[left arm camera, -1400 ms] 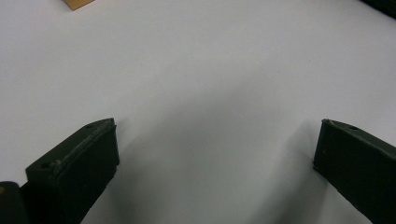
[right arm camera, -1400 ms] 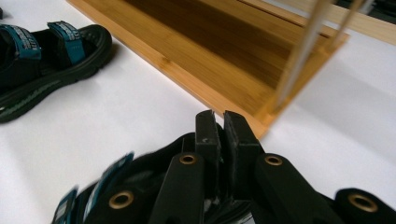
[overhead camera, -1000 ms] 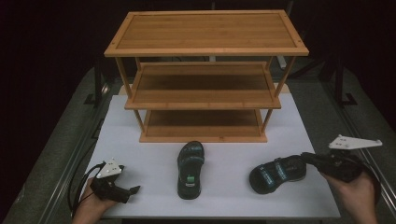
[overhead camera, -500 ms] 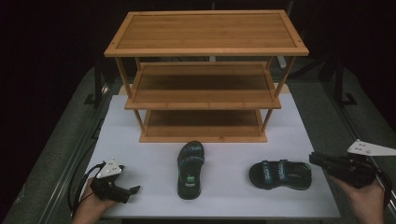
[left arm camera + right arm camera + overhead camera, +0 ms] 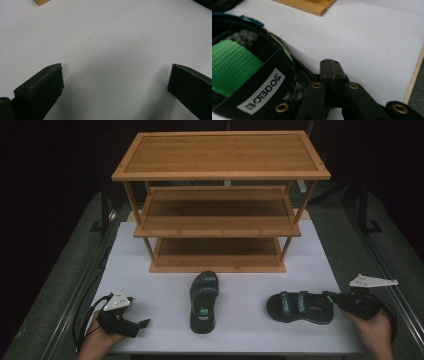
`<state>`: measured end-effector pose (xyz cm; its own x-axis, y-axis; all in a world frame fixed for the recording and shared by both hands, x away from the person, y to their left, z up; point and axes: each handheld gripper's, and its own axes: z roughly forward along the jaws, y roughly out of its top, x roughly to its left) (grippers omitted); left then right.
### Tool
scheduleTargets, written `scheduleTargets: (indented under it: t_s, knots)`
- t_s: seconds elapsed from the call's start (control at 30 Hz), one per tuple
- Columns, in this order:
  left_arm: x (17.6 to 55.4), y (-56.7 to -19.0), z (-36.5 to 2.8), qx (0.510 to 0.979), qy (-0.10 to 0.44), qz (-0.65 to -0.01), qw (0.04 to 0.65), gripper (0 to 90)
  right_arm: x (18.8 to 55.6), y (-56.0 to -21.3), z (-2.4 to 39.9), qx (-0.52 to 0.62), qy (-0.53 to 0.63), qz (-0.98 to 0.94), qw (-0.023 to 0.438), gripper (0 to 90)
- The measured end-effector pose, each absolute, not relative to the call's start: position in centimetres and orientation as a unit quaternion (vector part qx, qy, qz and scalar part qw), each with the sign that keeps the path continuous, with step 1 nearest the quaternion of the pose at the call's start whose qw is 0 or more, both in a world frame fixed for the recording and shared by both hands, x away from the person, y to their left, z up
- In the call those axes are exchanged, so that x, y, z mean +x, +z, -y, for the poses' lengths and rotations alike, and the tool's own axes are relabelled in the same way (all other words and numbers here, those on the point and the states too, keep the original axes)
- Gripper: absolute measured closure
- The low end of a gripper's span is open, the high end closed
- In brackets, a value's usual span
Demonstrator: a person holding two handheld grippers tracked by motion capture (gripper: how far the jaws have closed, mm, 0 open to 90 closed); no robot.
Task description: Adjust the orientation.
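Hand-held gripper (image 5: pixel 116 92) jaws wide apart over white tabletop (image 5: pixel 112 37); wooden corner (image 5: pixel 41 2) top left.

One readable text: white label on black strap of right-hand sandal (image 5: pixel 249 82), seen in right gripper view. Dark outlined capitals, upside down and slanted in that view; reads roughly "BOBDOG", though letters partly unclear. Label sits just beside green webbing of same sandal. In high view, green and teal patches on both sandals too small to read. No writing legible on wooden shelf rack (image 5: pixel 220 155), nor on white table top (image 5: pixel 150 285).
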<state>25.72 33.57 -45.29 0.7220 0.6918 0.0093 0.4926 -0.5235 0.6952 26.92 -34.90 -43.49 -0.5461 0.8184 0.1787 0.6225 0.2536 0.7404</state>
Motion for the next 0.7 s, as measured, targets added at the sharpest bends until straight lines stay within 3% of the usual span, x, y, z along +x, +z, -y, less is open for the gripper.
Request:
scheduleTargets:
  t_s: [0.7]
  knots:
    - [25.7,-45.3,-33.6,0.861,0.144,-0.344,0.346,0.0,20.8,-43.4,33.8,0.430,0.405,-0.800,0.104,89.6]
